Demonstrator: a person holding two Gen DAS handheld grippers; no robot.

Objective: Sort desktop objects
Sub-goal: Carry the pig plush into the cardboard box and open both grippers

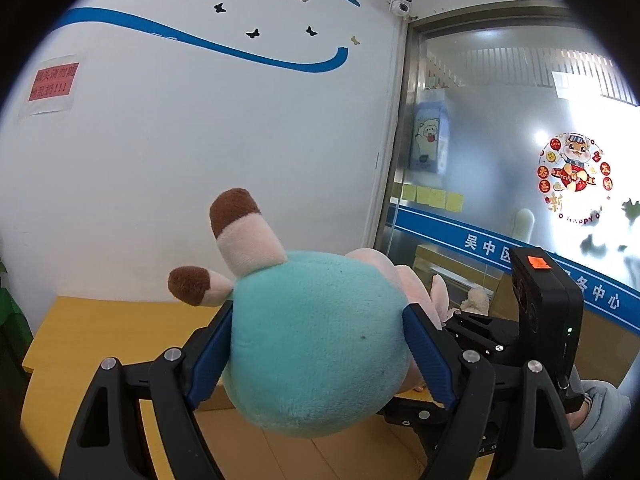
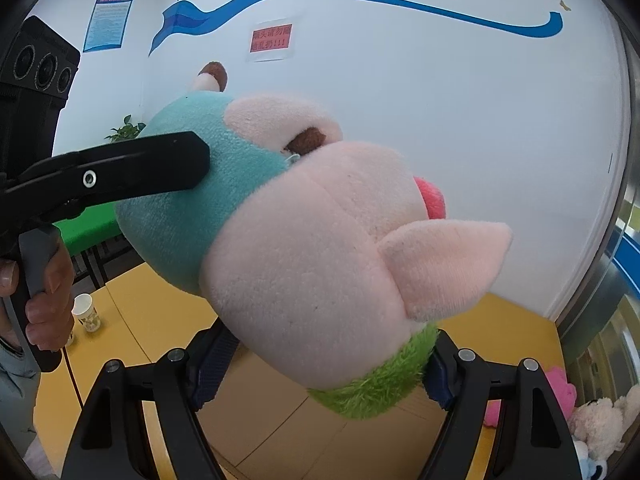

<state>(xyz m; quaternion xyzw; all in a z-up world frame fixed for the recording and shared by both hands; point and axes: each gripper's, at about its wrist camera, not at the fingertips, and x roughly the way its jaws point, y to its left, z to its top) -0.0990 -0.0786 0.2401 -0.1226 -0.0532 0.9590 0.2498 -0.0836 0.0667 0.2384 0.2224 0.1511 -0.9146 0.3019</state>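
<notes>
**Yellow table, 1 cup**

A yellow table (image 2: 132, 312) stood against the white wall. 1 paper cup (image 2: 86, 313) stood upright near its left edge. Pale seams crossed the tabletop toward its near edge.

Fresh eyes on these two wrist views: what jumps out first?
A plush pig fills both views, held in the air above the yellow table. The left gripper clamps its teal body, while the right gripper grips the green collar under its pink head. A paper cup stands on the table's left side.
</notes>
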